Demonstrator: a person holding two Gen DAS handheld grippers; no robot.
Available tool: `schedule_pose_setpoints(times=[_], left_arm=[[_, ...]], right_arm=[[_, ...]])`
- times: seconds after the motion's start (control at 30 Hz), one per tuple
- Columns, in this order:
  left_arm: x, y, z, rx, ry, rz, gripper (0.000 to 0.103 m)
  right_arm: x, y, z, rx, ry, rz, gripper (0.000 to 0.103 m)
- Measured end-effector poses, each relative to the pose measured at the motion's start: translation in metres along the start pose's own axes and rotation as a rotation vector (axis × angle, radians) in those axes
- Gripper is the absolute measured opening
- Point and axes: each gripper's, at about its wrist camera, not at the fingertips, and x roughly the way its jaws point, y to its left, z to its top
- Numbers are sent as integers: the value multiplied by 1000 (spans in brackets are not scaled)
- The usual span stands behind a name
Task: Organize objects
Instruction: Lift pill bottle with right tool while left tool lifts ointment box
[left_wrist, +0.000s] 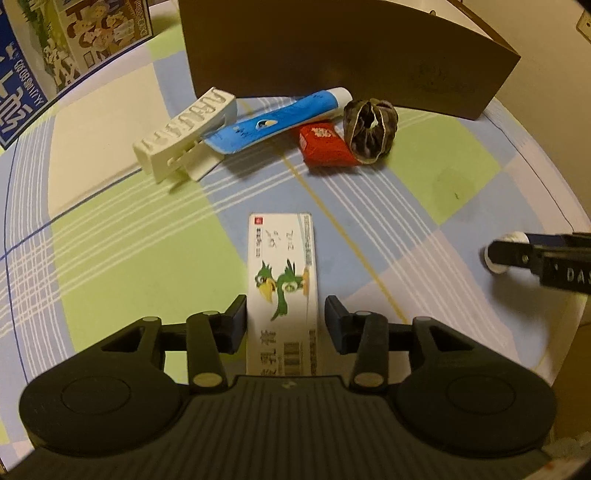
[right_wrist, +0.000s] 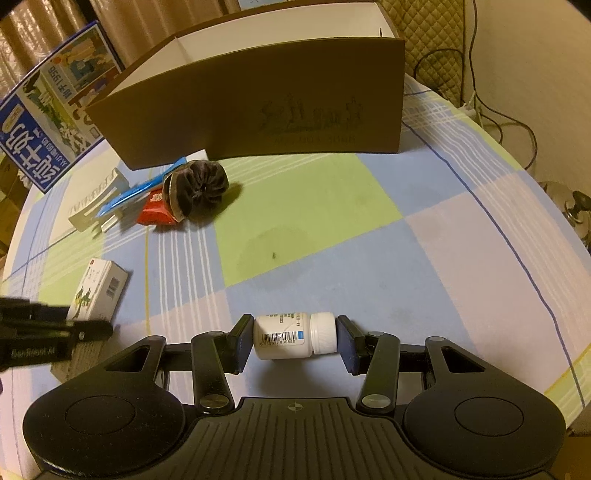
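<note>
The table (right_wrist: 461, 236), covered in a checked cloth, carries 2 items now under the grippers and a cluster of others near its far edge.

Left gripper (left_wrist: 285, 317): jaws apart, straddling the green-bird carton (left_wrist: 282, 273), which lies flat near the near edge of the table. Its left finger stands just beside the carton's long side; the right finger is clear of it. No grip is made.

Right gripper (right_wrist: 294, 341): jaws apart, set either side of the white pill bottle (right_wrist: 284, 336), which lies on its side near the near edge, cap toward the right finger. The left finger looks to be at or just off the bottle's base; a small gap shows at the cap.

Handling, as judged:
- Carton: light, thin card, likely to dent under a hard squeeze. Take it across the 2 long sides, near mid-length, with moderate pressure.
- Bottle: rigid smooth plastic, light, and free to roll on the cloth. An end-to-end hold, base against cap, is what the present alignment offers; the ribbed cap should give some purchase, the base may slip.

The open brown box (right_wrist: 258, 107) stands along the far edge, the probable destination. In front of it lie a white comb-like holder (left_wrist: 184, 136), a blue tube (left_wrist: 280, 120), a red packet (left_wrist: 323, 146) and a dark scrunchie (left_wrist: 371, 127), bunched together and touching.
</note>
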Motion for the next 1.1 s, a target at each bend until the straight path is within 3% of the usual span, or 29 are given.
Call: schedule_pose_setpoints(times=[0.13, 0.2, 0.5, 1.1], left_arm=[[3, -8, 3, 6, -5, 12, 38], [3, -12, 2, 17, -11, 19, 33], [2, -25, 3, 30, -10, 32, 33], [1, -26, 1, 34, -17, 31, 33]], right_arm=[[-1, 1, -4, -36, 4, -2, 45], [0, 2, -6, -51, 5, -4, 45], [2, 10, -11, -127, 1, -26, 44], [-1, 9, -10, -148, 8, -9, 44]])
